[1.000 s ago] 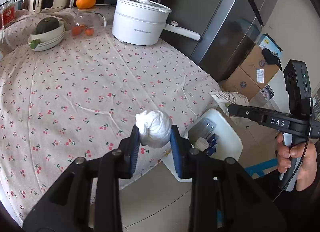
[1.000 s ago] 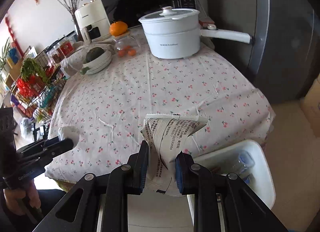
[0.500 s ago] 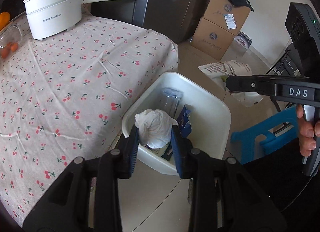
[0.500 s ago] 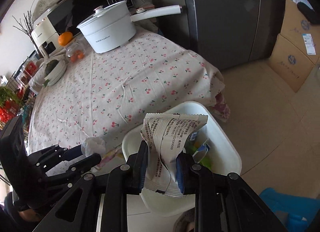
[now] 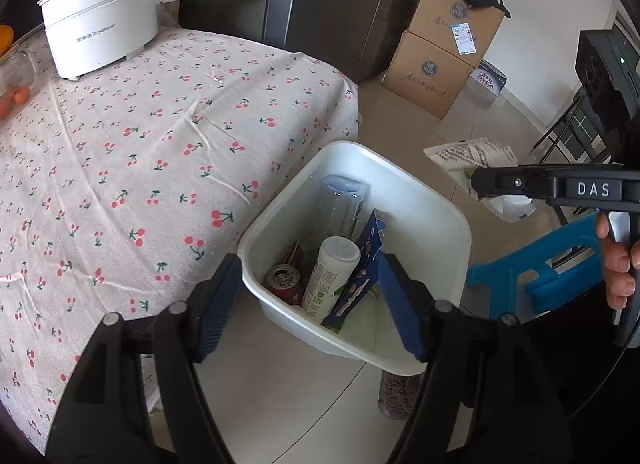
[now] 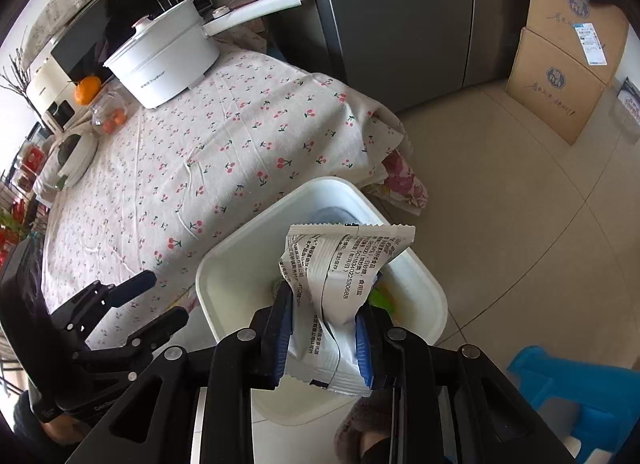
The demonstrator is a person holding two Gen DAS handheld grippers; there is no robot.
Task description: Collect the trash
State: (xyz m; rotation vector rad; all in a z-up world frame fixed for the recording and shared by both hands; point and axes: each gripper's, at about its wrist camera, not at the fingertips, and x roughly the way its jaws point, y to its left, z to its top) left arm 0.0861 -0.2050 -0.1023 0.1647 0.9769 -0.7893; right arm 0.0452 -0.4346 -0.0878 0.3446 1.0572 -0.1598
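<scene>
Left gripper [image 5: 310, 300] has just sprung its jaws wide, nothing between them, right above the white bin [image 5: 448, 224] (can, bottles inside). Right gripper [image 6: 324, 328] pinches the printed wrapper [image 6: 344, 268] over the bin's near rim, cherry-print table [image 6: 224, 144] beyond.

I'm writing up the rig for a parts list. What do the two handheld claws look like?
Both match: black frames with round silver screws and blue ribbed pads on the fingers. The left claw shows wide black arms. The right claw, seen side-on from the left camera, bears white "DAS" lettering, a pistol-style handle, a boxy black module with a green light, and a thin black cable.
</scene>
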